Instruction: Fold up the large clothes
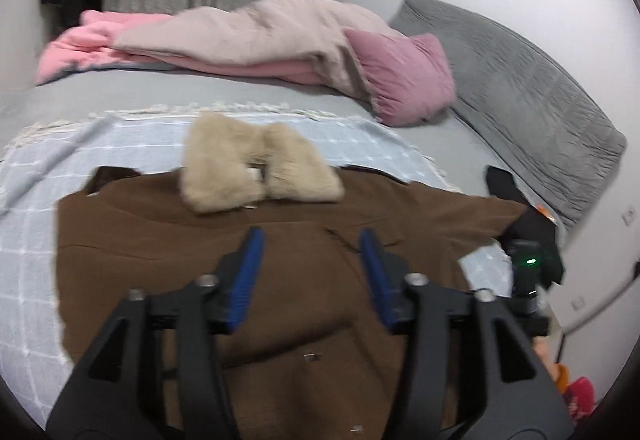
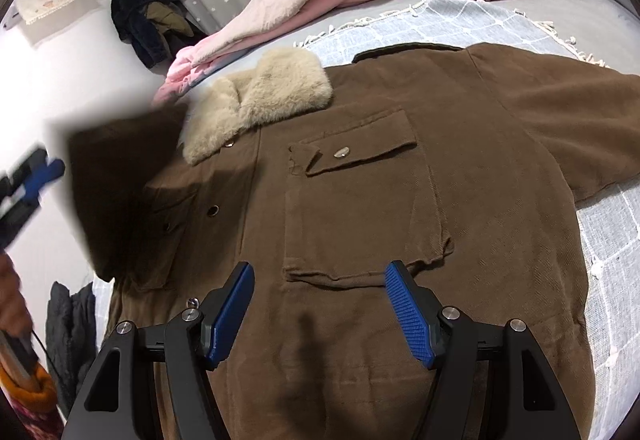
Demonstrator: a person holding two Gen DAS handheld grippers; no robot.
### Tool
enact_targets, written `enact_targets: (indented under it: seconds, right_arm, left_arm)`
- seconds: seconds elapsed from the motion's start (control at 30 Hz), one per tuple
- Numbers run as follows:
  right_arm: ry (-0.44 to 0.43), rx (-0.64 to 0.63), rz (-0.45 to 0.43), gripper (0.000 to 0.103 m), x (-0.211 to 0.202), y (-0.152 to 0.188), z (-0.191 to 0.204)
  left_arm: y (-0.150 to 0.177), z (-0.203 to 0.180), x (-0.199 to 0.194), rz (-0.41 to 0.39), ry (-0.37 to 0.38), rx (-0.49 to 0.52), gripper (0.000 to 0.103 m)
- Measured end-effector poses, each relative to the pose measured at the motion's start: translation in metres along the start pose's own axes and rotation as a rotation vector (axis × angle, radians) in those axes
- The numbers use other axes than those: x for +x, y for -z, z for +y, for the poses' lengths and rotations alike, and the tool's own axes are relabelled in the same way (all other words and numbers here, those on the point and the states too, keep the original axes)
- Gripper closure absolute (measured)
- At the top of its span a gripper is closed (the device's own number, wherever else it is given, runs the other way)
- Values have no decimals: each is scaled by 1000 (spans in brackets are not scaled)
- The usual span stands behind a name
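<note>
Both grippers' blue-padded fingers stand apart and empty, left gripper (image 1: 311, 240) and right gripper (image 2: 320, 276) over the brown coat (image 2: 360, 200), spread front-up on the checked throw (image 1: 32, 200) on the bed. Thick and soft, likely heavy; pinch a sleeve end or hem corner, not the slippery-looking fur collar (image 1: 256, 168). Throw margins give room; the pink quilt (image 1: 248, 36) crowds the far edge.

Brown coat (image 2: 360, 200), beige fur collar (image 2: 260, 100), pale blue white-checked blanket (image 1: 32, 192)
</note>
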State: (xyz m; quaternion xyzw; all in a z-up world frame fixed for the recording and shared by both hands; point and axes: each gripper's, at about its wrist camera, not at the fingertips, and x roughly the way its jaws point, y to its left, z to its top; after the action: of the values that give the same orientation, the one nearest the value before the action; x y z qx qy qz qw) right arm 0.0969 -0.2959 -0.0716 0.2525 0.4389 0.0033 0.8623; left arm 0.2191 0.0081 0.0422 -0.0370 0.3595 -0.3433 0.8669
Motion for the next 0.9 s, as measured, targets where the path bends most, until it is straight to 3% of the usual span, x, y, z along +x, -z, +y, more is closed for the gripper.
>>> enact_targets:
  seconds: [0.1, 0.2, 0.3, 0.4, 0.47, 0.6, 0.67, 0.7, 0.73, 0.8, 0.83, 0.9]
  right_arm:
    - [-22, 15, 3, 34, -1, 0, -5]
    - [-71, 40, 23, 34, 0, 0, -7]
    - [-163, 31, 36, 34, 4, 0, 7]
    - [-245, 37, 54, 34, 20, -10, 28]
    - [-260, 15, 84, 34, 38, -21, 44]
    - [-103, 4, 124, 40, 89, -48, 67]
    - [-70, 9, 143, 45, 109, -55, 71]
    - [-64, 11, 156, 58, 123, -57, 75]
    - [-65, 8, 163, 83, 130, -58, 78]
    - [-17, -37, 136, 93, 129, -61, 91]
    - [-39, -60, 108, 94, 122, -63, 97]
    - [-81, -116, -23, 95, 87, -67, 112]
  left_arm:
    - [9, 42, -17, -22, -91, -79, 41]
    - [31, 92, -24, -18, -265, -161, 41]
    - [59, 136, -23, -22, -343, -243, 41]
    - [78, 167, -14, -20, -311, -328, 58]
    - [79, 168, -5, 6, -295, -320, 69]
    - [80, 167, 0, -19, -300, -279, 75]
    - [85, 175, 2, -19, -285, -291, 79]
    - [86, 177, 2, -22, -275, -299, 80]
    - [88, 182, 2, -30, -263, -309, 81]
    - [91, 187, -1, -50, -225, -326, 81]
    - [92, 188, -2, -62, -189, -338, 81]
    - [94, 188, -2, -75, -138, -347, 81]
